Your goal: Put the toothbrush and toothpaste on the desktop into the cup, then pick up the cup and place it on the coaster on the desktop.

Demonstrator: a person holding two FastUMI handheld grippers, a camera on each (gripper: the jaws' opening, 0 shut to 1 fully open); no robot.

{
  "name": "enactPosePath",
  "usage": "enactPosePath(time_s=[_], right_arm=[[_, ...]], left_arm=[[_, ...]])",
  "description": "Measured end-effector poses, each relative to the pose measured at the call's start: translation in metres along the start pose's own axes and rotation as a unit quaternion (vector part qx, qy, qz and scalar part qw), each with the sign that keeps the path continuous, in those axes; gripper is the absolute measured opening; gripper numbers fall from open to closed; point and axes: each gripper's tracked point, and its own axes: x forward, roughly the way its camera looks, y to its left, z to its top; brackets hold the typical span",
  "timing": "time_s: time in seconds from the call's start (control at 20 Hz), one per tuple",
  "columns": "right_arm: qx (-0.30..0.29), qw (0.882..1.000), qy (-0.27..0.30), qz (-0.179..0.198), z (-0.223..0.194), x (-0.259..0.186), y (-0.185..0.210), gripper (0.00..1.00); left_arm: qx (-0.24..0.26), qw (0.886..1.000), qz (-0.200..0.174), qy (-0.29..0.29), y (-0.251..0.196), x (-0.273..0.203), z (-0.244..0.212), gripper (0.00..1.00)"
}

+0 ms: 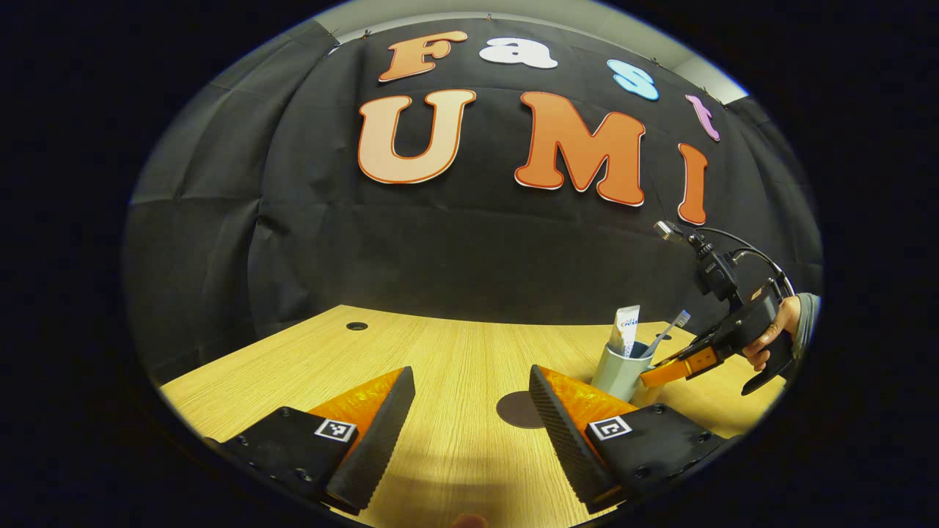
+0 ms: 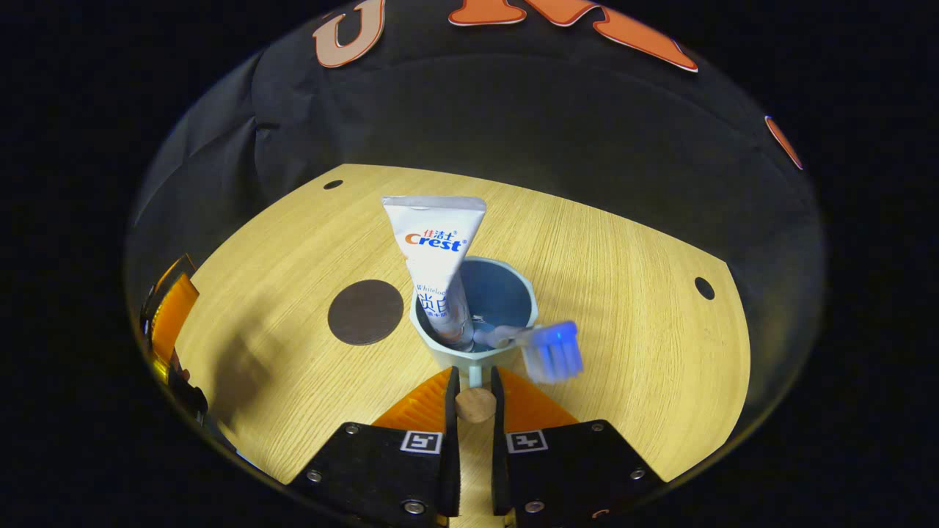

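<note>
A pale blue cup [image 2: 440, 345] stands near the table's middle with a white toothpaste tube [image 2: 436, 249] and a blue-bristled toothbrush [image 2: 552, 350] leaning in it. My right gripper [image 2: 474, 381] is shut on the cup's handle [image 2: 475, 405], a wooden knob squeezed between both fingers. Left of the cup lies the dark round coaster [image 2: 365, 312], flat on the wood. In the left gripper view the cup [image 1: 615, 370] sits just behind the coaster [image 1: 517, 411], and the right gripper [image 1: 656, 377] reaches it from the right. My left gripper [image 1: 471, 374] hovers open over the table, holding nothing.
The light wooden table [image 2: 623, 293] has small cable holes [image 2: 704, 287] near its far edge [image 1: 357, 325]. A hand [image 1: 770, 337] holds the right gripper at the right side. The black cloth wall rises behind the table.
</note>
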Motion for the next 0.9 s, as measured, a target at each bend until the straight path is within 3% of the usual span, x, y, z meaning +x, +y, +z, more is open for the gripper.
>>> enactPosePath(time_s=[0.45, 0.65, 0.8, 0.9], right_arm=[[-0.03, 0.999, 0.006, 0.013, -0.001, 0.001, 0.0, 0.17], [-0.016, 0.999, 0.03, 0.033, -0.004, 0.003, 0.002, 0.24], [-0.03, 0.996, 0.083, 0.019, -0.026, 0.013, 0.0, 0.27], [-0.031, 0.996, 0.084, 0.015, -0.03, 0.025, 0.001, 0.29]], left_arm=[[-0.007, 1.0, 0.0, 0.002, 0.004, -0.002, -0.002, 0.99], [-0.008, 1.0, -0.001, 0.004, 0.001, -0.002, -0.003, 0.97], [-0.002, 1.0, -0.001, 0.001, 0.0, -0.004, -0.003, 0.97], [0.002, 1.0, 0.002, 0.001, 0.003, -0.005, -0.004, 0.97]])
